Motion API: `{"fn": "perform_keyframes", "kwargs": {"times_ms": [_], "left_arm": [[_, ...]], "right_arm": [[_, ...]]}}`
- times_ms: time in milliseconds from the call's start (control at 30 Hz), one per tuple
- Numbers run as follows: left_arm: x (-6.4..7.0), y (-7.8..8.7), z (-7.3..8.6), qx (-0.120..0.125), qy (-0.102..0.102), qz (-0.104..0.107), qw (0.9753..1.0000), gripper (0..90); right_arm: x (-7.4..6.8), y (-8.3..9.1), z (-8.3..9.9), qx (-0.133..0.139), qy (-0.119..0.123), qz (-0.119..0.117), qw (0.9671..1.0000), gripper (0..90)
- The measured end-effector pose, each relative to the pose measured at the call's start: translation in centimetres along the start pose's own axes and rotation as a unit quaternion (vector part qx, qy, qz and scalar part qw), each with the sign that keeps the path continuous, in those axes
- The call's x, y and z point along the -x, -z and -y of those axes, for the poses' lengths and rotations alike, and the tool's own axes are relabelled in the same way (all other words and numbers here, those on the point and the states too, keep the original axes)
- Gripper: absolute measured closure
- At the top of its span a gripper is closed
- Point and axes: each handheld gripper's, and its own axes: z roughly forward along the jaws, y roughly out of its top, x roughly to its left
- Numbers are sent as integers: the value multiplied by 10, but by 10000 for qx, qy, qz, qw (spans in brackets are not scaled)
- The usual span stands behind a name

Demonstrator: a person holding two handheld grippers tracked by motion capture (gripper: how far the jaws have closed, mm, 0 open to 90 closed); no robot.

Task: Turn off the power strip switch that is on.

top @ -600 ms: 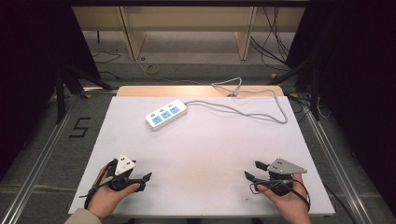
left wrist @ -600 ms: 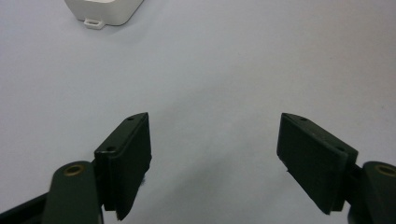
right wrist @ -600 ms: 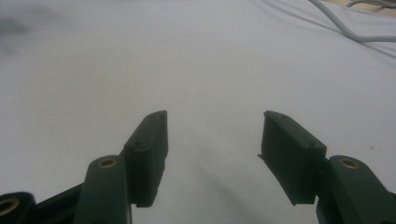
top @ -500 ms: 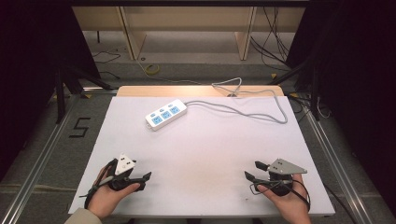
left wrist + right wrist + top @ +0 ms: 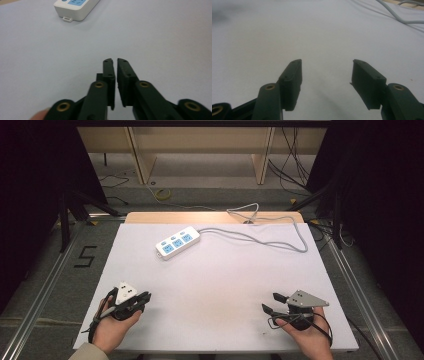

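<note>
Hands rest low at the table's near edge — left hand-held gripper (image 5: 142, 298) nearly closed, right hand-held gripper (image 5: 272, 303) spread apart.

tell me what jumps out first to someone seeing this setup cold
The white power strip with blue sockets lies at the far left of the pale table, its grey cable snaking off to the right. Near the front edge, the left claw sits nearly shut and the right claw spread open, both empty.

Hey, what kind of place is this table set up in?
Probably a lab recording station: a white-covered table on a metal frame, dark curtains at the sides, loose cables on the floor.
</note>
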Motion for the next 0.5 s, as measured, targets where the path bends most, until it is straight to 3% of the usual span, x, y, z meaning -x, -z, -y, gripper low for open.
{"fn": "perform_keyframes", "kwargs": {"times_ms": [167, 333, 400, 500], "left_arm": [[0, -2, -2, -56, -75, 79, 9999, 894], [-4, -6, -10, -4, -133, -8, 9999, 894], [-2, -9, -13, -45, -274, 2, 9996, 894], [-2, -12, -16, -34, -320, -27, 9995, 895]], "right_arm": [[0, 0, 0, -13, -6, -8, 10000, 426], [0, -1, 0, -5, 3, -14, 10000, 426], [0, -2, 0, -5, 0, -10, 10000, 426], [0, -2, 0, -12, 1, -12, 10000, 426]]}}
